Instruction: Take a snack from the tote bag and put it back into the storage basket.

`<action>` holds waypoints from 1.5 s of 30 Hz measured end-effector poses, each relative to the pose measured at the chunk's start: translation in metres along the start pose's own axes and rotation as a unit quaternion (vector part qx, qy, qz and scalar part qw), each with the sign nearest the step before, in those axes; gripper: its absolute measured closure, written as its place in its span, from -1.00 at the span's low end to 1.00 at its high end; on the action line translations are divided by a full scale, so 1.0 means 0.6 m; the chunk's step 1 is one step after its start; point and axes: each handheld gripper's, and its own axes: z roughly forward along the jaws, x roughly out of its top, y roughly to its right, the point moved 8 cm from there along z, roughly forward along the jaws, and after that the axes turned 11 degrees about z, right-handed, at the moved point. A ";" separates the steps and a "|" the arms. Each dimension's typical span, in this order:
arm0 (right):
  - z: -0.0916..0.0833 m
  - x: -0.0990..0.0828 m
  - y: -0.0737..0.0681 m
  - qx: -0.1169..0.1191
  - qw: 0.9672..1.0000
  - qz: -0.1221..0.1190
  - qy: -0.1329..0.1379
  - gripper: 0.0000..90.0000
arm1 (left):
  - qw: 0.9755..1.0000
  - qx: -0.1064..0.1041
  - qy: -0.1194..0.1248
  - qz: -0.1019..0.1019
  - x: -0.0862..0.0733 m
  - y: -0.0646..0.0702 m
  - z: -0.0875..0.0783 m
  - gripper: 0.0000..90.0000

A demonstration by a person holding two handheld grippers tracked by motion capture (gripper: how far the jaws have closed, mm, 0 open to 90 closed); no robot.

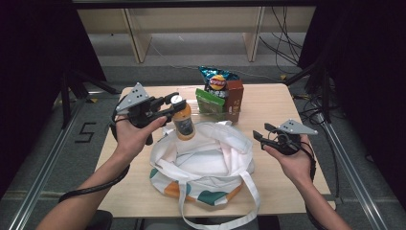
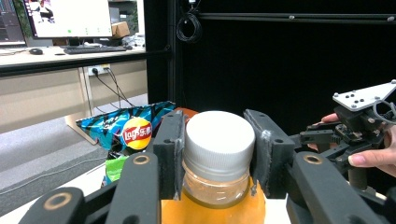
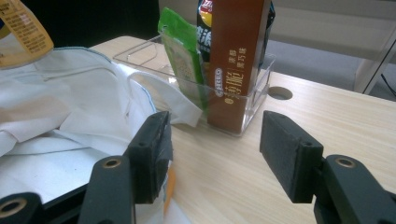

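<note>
My left gripper [image 1: 173, 106] is shut on the white cap of an orange juice bottle [image 1: 183, 122], holding it upright over the far left rim of a white tote bag [image 1: 206, 160]. In the left gripper view both pads [image 2: 169, 151] press the cap [image 2: 218, 135] of the bottle [image 2: 212, 212]. My right gripper [image 1: 261, 135] stands open to the right of the bag, with nothing between its fingers [image 3: 152, 144], just above the wooden table [image 3: 243, 186].
A clear plastic bin [image 1: 210, 106] at the table's back holds a brown Oreo box [image 1: 234, 98], a green packet [image 1: 207, 99] and a Lay's chip bag [image 1: 218, 79]. The bag's straps hang over the front edge. Bare table [image 1: 273, 105] lies right of the bag.
</note>
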 end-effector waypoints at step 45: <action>0.002 -0.002 -0.004 0.002 1.000 0.008 0.000 -0.03 | 1.000 0.007 -0.007 0.017 0.008 -0.057 0.029 0.31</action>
